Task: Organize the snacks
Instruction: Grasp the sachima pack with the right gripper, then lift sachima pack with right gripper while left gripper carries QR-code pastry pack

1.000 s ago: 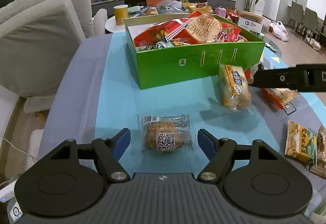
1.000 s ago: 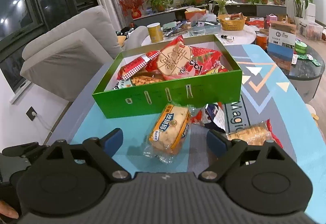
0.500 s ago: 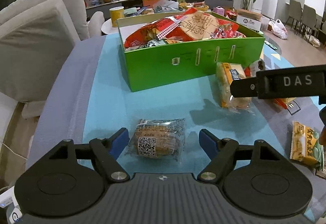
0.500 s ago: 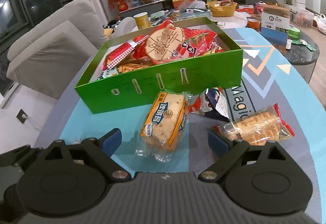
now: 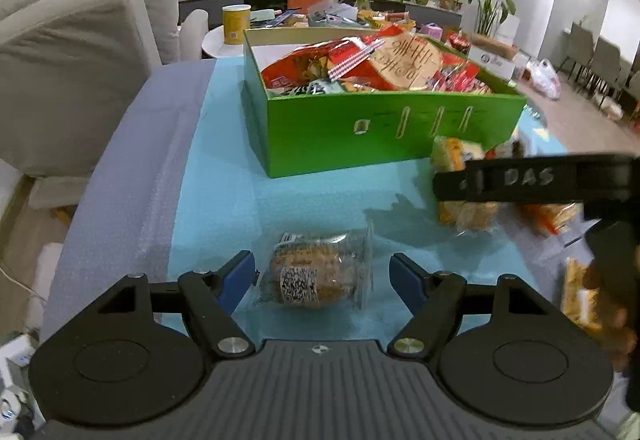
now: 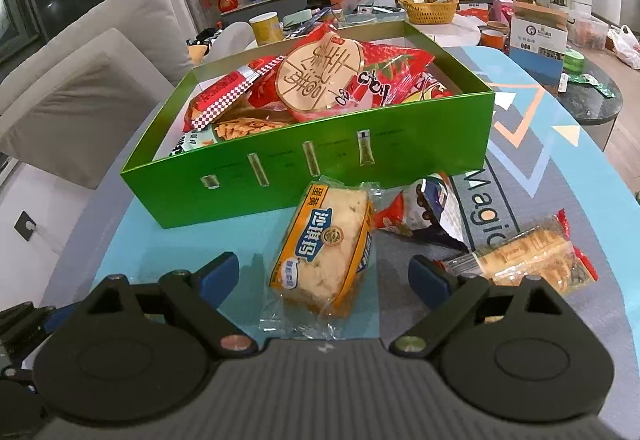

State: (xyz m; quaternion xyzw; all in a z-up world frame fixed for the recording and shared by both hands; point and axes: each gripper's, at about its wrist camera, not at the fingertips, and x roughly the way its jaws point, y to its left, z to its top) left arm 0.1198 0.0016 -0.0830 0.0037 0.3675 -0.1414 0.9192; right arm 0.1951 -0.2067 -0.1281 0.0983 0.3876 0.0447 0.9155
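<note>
Straddling two wrapped snacks lying on the tabletop before the green box (image 6: 360, 176): left tongs (image 5: 322, 276) gaping around the round cake (image 5: 316, 276), right tongs (image 6: 324, 276), just widened, gaping around the bread pack (image 6: 324, 252); closing squarely across each is advised.

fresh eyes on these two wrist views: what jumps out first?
The bright green box, heaped with red snack bags, sits mid-table on the blue mat and dominates both views. Next come the two targets: a yellow-labelled bread pack lying between the open fingers of the right claw, just in front of the box, and a clear-wrapped pastry with a QR label framed by the open left claw.
</note>
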